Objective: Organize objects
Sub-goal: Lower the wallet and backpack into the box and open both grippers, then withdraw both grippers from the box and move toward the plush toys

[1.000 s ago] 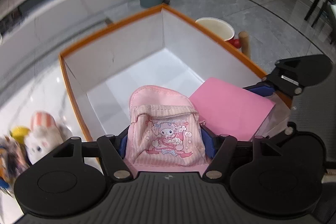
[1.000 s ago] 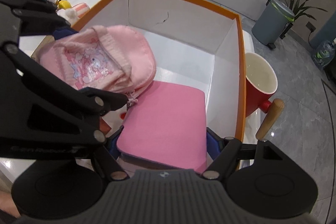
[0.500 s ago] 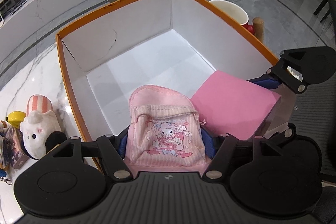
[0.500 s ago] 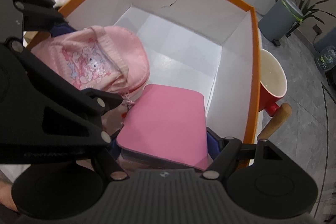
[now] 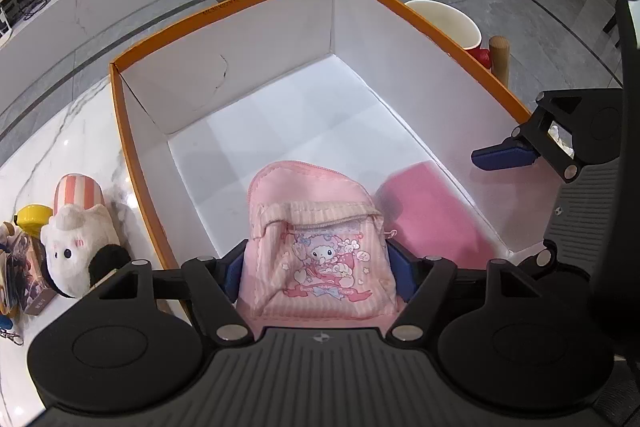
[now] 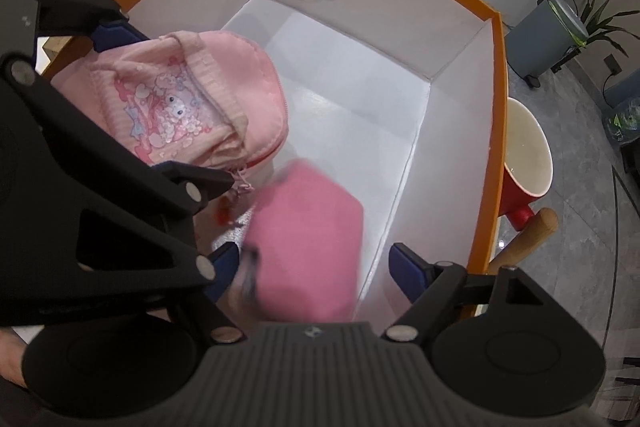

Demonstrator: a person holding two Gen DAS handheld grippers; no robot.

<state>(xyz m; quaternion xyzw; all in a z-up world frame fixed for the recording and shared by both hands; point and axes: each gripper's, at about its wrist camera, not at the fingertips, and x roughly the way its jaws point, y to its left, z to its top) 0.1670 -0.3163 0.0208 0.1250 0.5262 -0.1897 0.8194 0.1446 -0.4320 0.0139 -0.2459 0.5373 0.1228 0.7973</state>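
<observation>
My left gripper [image 5: 314, 269] is shut on a small pink cartoon backpack [image 5: 316, 239] and holds it over the near end of an orange-rimmed white box [image 5: 224, 7]. The backpack also shows in the right wrist view [image 6: 188, 103]. My right gripper [image 6: 310, 265] is open above the box's near right corner. A pink flat case [image 6: 308, 247], motion-blurred, is between and below its fingers, free of them. In the left wrist view the case [image 5: 432, 219] lies against the box's right wall, under the right gripper [image 5: 504, 157].
A red pot with a cream inside [image 6: 524, 163] and a wooden handle [image 6: 524, 243] stands just right of the box. A white plush toy [image 5: 76, 243], a yellow object [image 5: 34, 217] and small trinkets lie left of the box on the marble top.
My right gripper has opened and let go of the pink case, which has dropped into the box. The left gripper still holds the backpack, a little farther over the box.
</observation>
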